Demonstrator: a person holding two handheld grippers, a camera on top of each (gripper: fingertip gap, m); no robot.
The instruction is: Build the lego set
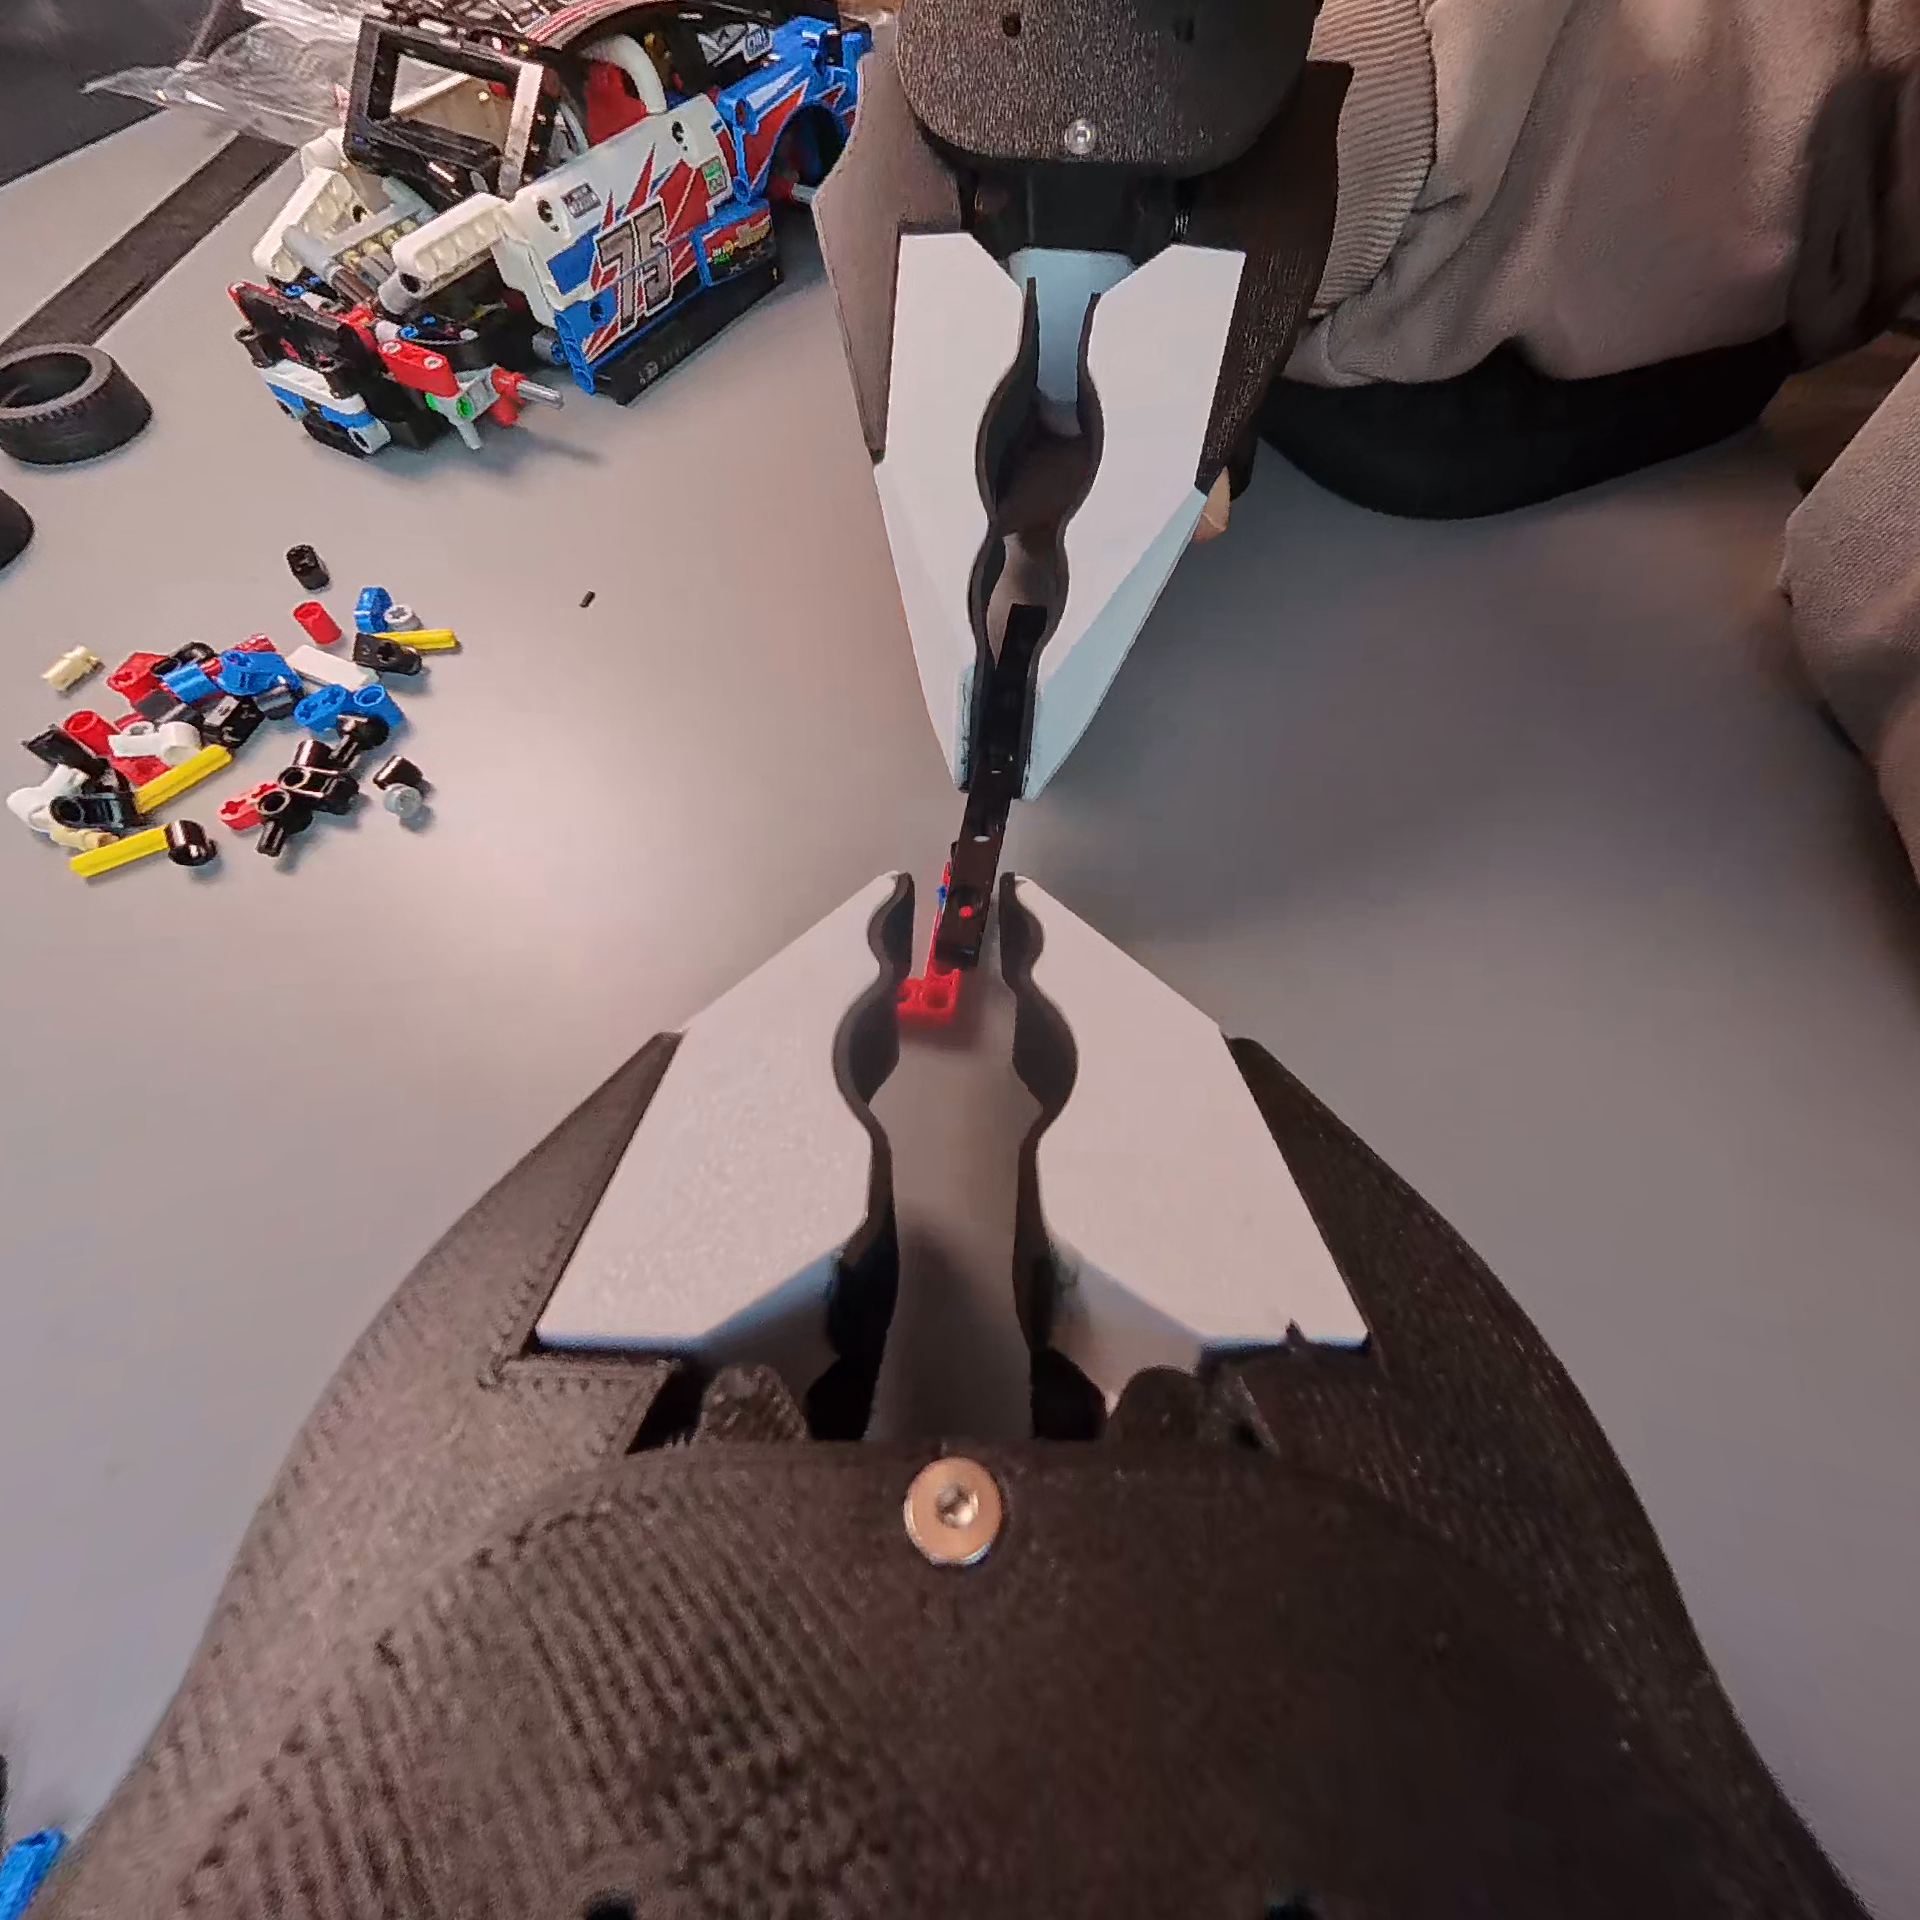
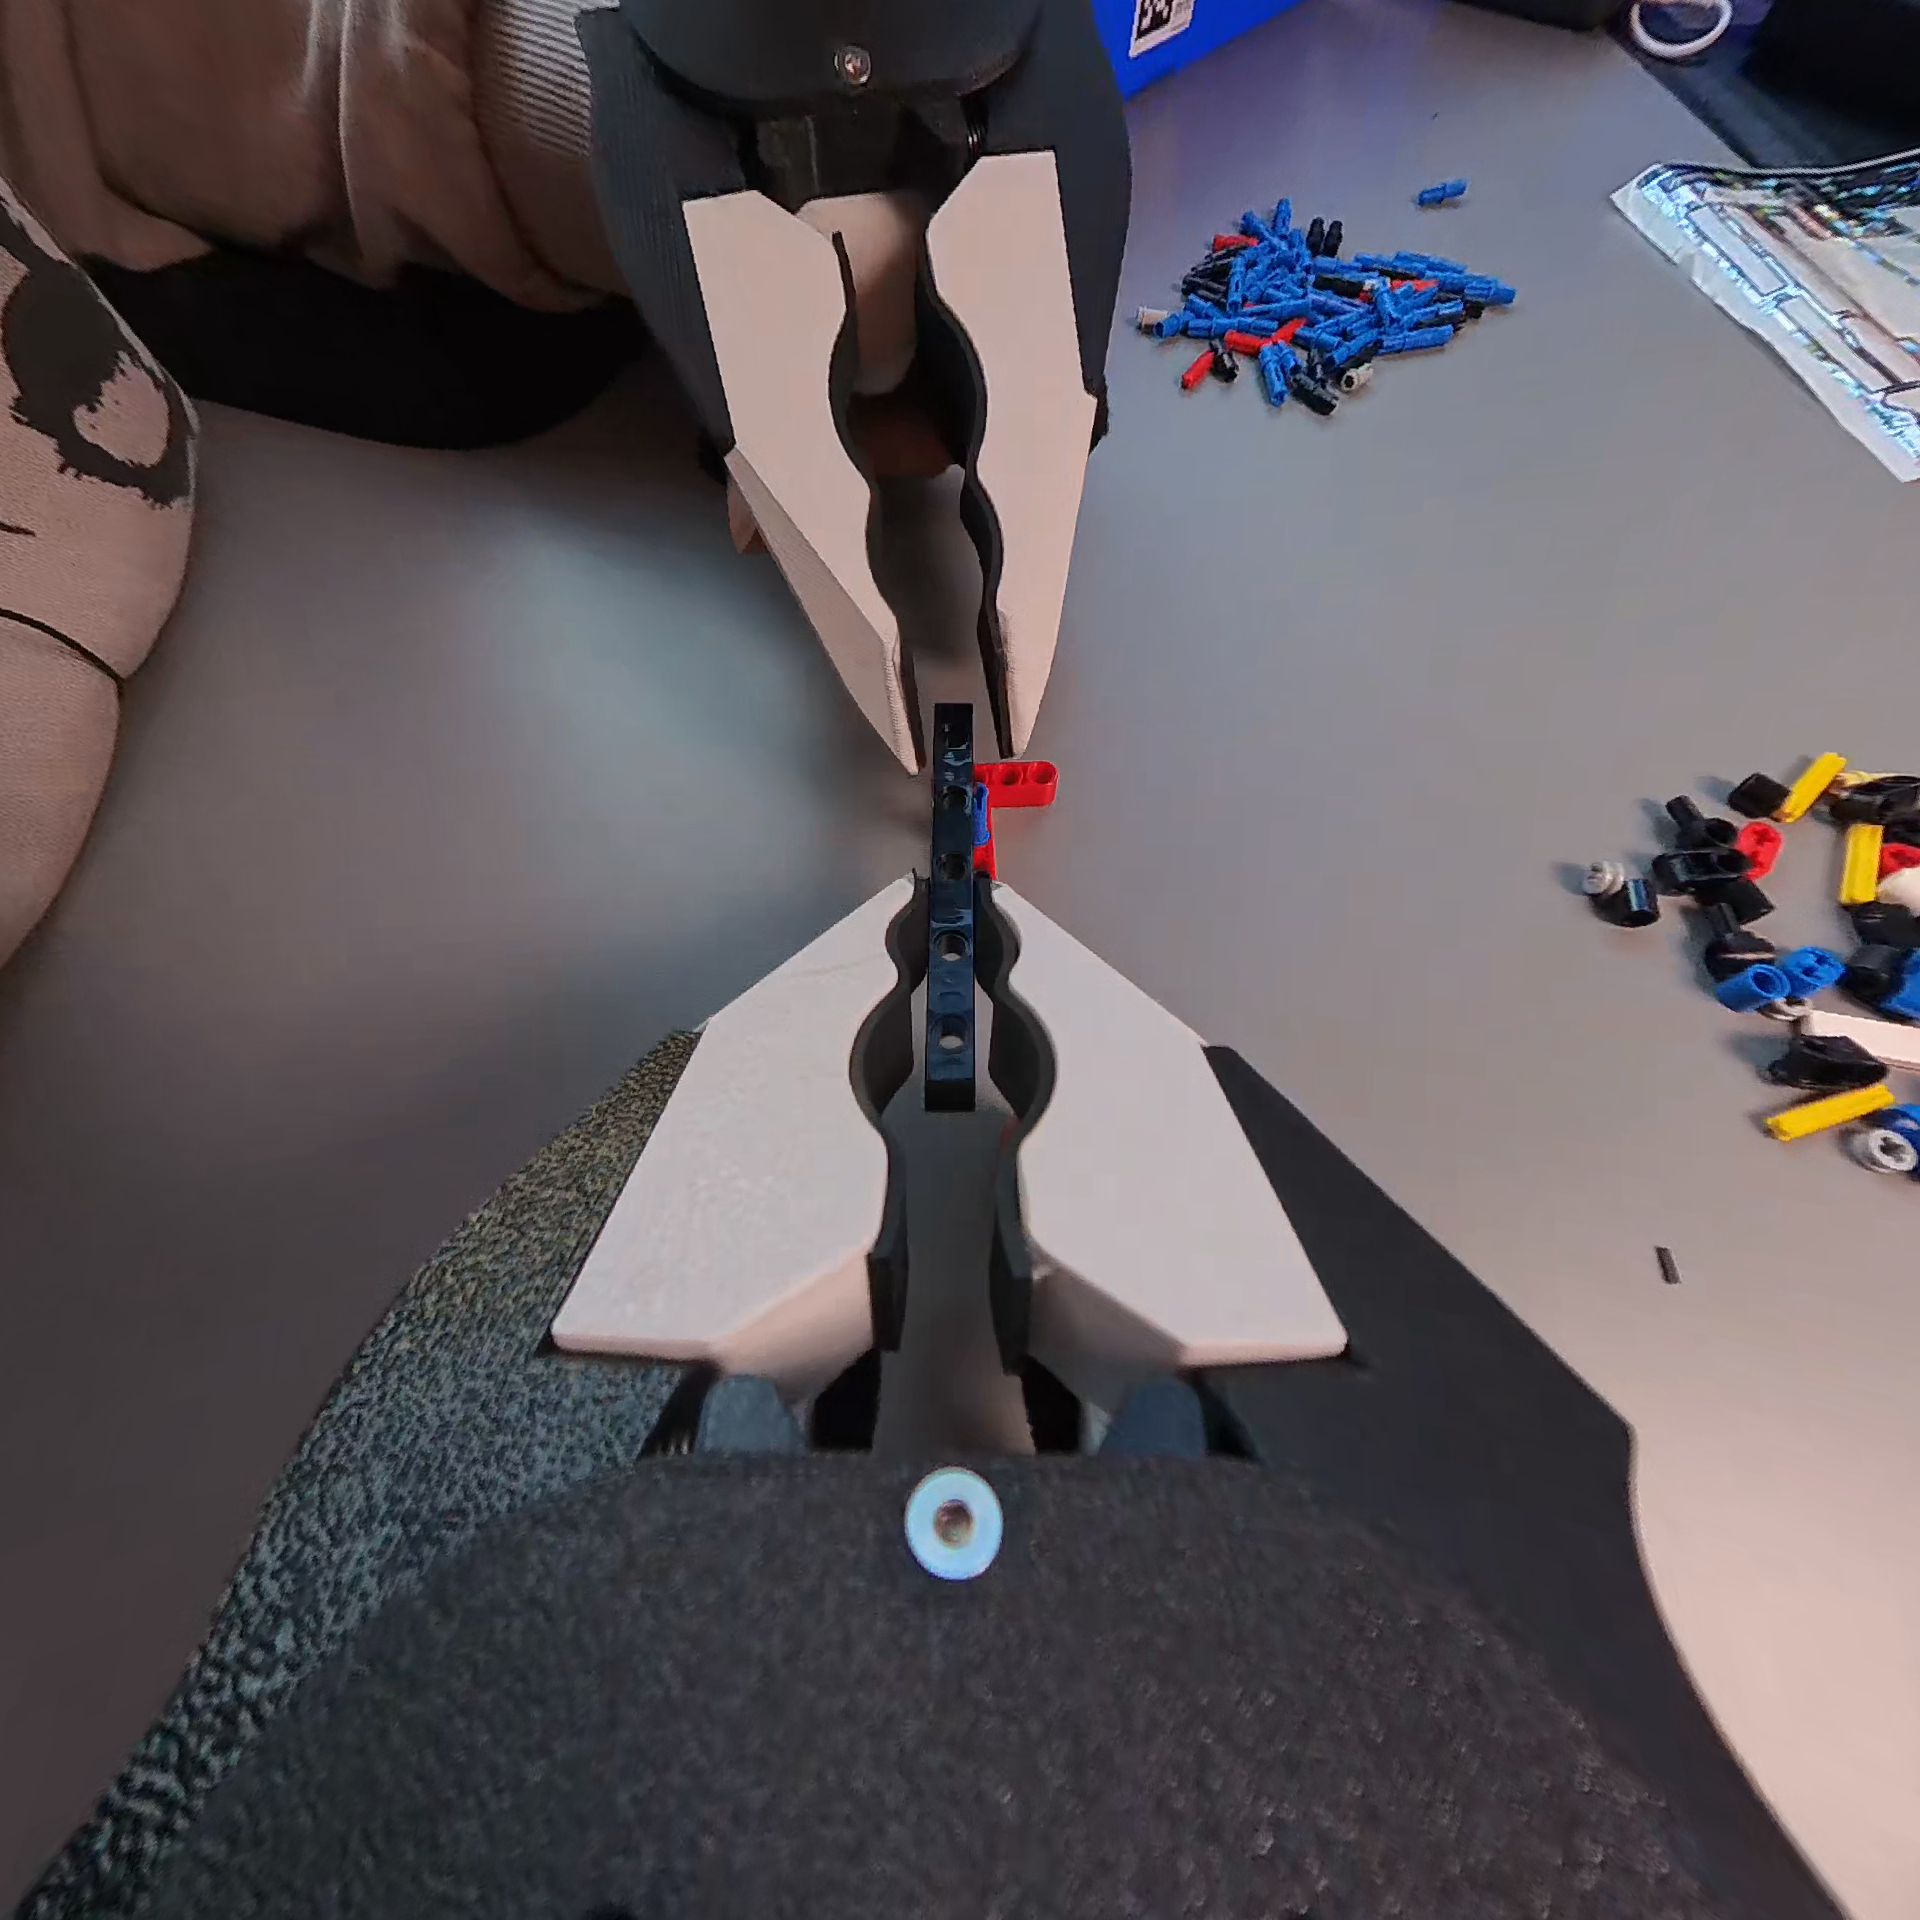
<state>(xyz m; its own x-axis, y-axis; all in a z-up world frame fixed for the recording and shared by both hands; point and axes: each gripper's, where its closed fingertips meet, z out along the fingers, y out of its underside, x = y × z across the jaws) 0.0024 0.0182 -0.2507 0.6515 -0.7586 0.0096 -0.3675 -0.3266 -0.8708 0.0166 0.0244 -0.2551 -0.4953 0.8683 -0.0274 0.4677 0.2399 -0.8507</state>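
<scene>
Black beam (image 2: 952,977) inside right claw (image 2: 951,883)

The left hand-held gripper (image 1: 954,891) stood slightly parted around the red L-shaped brick (image 1: 938,992) and the near end of a long black holed beam (image 1: 985,842). The right hand-held gripper (image 1: 997,779), opposite, pinched the beam's far end. A part-built blue, white and red toy race car (image 1: 540,239) sat on the grey surface (image 1: 1455,831).

Left hand-held gripper (image 1: 954,896) and right hand-held gripper (image 2: 954,894) faced each other tip to tip. Right jaws were clamped shut; left jaws stood slightly apart. Sleeved forearm behind each.
</scene>
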